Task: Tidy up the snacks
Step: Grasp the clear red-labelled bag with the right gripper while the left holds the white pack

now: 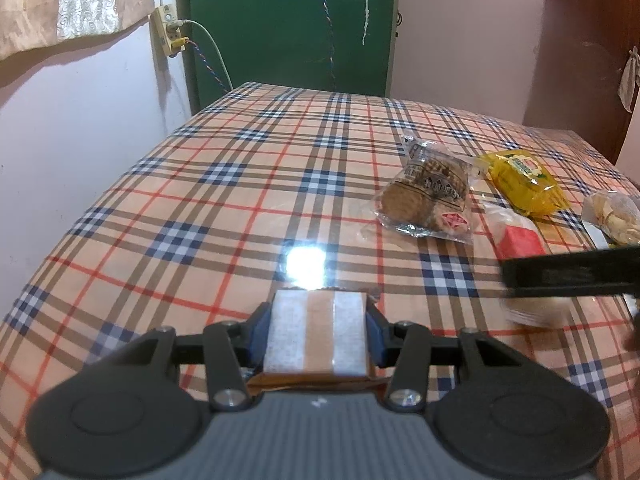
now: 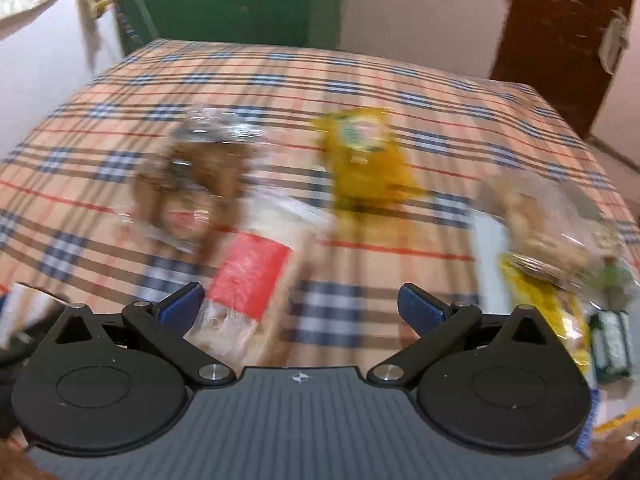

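Observation:
My left gripper (image 1: 317, 334) is shut on a flat tan snack pack with two white stripes (image 1: 316, 334), held just above the plaid tablecloth (image 1: 200, 208). To its right lie a clear bag of brown cookies (image 1: 426, 196), a yellow packet (image 1: 524, 182) and a clear pack with a red label (image 1: 518, 236). My right gripper (image 2: 300, 308) is open and empty, hovering over the red-label pack (image 2: 250, 272); this view is motion-blurred. The cookie bag (image 2: 192, 180) and yellow packet (image 2: 366, 156) lie beyond it. The right gripper shows as a dark blurred bar in the left wrist view (image 1: 568, 272).
A clear bag of pale snacks (image 2: 548, 228) and a green-white pack (image 2: 610, 344) lie at the right table edge. A green cabinet (image 1: 288, 20), wall socket with cables (image 1: 170, 30) and a brown door (image 2: 560, 40) stand behind the table.

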A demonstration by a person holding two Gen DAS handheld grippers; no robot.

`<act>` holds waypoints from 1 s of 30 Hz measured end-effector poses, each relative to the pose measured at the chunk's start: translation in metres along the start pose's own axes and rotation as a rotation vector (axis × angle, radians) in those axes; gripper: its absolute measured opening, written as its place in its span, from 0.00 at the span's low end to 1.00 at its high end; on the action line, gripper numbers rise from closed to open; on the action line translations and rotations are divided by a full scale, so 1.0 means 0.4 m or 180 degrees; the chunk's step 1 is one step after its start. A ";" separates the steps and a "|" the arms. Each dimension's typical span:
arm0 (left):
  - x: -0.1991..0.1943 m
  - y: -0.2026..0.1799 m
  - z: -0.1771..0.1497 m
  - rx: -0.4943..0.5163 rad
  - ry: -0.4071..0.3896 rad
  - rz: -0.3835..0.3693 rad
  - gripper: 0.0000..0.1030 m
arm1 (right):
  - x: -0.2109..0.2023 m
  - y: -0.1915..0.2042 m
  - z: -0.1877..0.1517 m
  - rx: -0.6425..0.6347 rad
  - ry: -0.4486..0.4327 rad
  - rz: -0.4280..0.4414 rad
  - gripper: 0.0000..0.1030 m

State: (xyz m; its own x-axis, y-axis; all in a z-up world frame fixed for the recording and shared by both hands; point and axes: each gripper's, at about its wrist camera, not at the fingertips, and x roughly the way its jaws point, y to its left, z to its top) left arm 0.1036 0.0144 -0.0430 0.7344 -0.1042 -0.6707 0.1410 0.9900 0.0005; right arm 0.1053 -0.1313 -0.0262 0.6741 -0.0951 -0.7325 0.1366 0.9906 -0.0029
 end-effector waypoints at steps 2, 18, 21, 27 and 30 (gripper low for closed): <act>0.003 -0.006 0.000 0.0009 -0.0023 0.0016 0.46 | -0.011 -0.038 -0.008 0.0130 -0.0050 0.0002 1.00; 0.039 -0.054 0.026 -0.0092 -0.0097 0.0100 0.45 | 0.048 -0.028 -0.009 -0.0188 -0.0225 0.0385 0.72; 0.036 -0.065 0.028 -0.0125 -0.0074 0.0087 0.45 | 0.030 -0.037 -0.006 -0.0214 -0.0251 0.0416 0.41; 0.008 -0.076 0.034 -0.0150 -0.0095 0.0092 0.45 | -0.023 -0.049 -0.028 -0.0238 -0.0301 0.0510 0.41; -0.008 -0.079 0.042 -0.0163 -0.0100 0.0133 0.45 | -0.062 -0.053 -0.040 -0.0258 -0.0339 0.0557 0.41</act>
State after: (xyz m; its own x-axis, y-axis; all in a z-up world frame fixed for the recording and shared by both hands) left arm 0.1080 -0.0182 -0.0285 0.7596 -0.0650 -0.6472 0.0762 0.9970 -0.0106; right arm 0.0742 -0.1484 -0.0190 0.7558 0.0735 -0.6507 -0.0452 0.9972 0.0601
